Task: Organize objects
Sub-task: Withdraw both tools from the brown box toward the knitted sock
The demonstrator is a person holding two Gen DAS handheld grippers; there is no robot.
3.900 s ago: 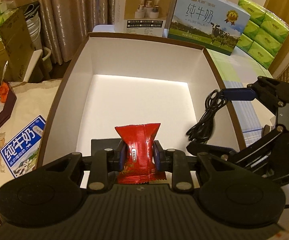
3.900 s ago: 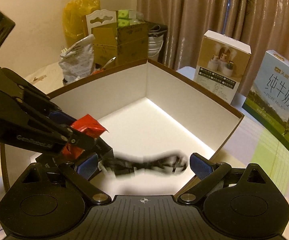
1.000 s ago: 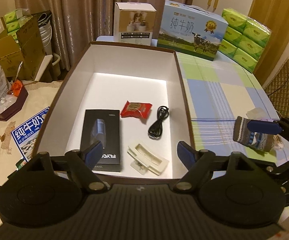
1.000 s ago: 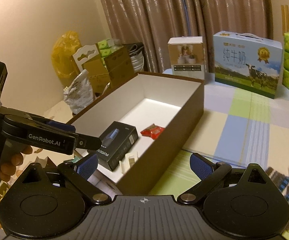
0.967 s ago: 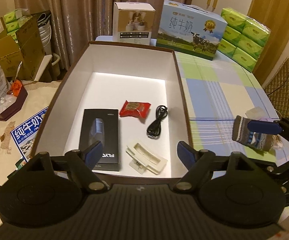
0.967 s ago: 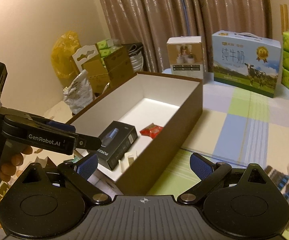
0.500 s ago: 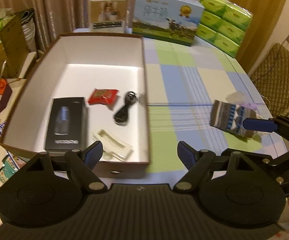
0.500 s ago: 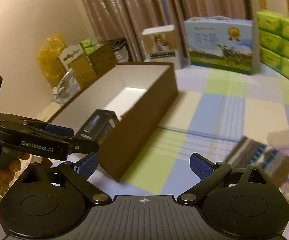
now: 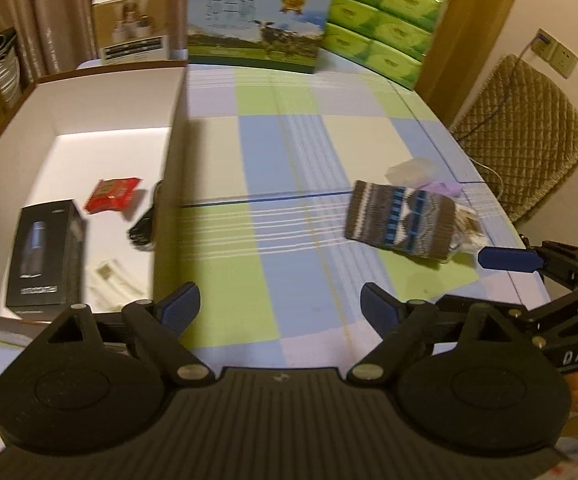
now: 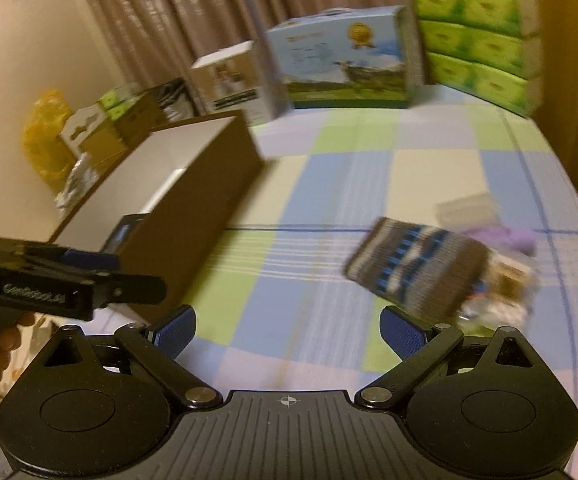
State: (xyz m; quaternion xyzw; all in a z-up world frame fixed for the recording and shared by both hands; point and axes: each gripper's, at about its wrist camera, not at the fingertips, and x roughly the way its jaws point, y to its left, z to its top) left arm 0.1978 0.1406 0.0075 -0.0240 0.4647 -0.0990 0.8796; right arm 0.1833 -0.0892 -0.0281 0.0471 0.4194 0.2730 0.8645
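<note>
A brown box with a white inside (image 9: 89, 120) stands at the left of the checked tablecloth; it also shows in the right wrist view (image 10: 193, 192). In it lie a black carton (image 9: 43, 254), a red snack packet (image 9: 111, 194), a black cable (image 9: 145, 224) and a pale plastic piece (image 9: 109, 276). A striped knitted sock (image 9: 399, 220) lies on the cloth at the right, over a small heap with a clear packet (image 9: 413, 170) and something purple (image 9: 443, 189); the sock also shows in the right wrist view (image 10: 417, 268). My left gripper (image 9: 279, 306) is open and empty above the cloth. My right gripper (image 10: 289, 328) is open and empty, near the sock.
At the back of the table stand a milk carton box (image 9: 257, 24), a white product box (image 9: 131, 20) and stacked green tissue packs (image 9: 381, 16). A quilted chair back (image 9: 521, 136) is past the table's right edge. Cardboard and bags (image 10: 85, 140) sit left of the box.
Both grippers let go of the snack packet and the cable into the box. They have since swung right, away from the box and toward the sock, and both stay open.
</note>
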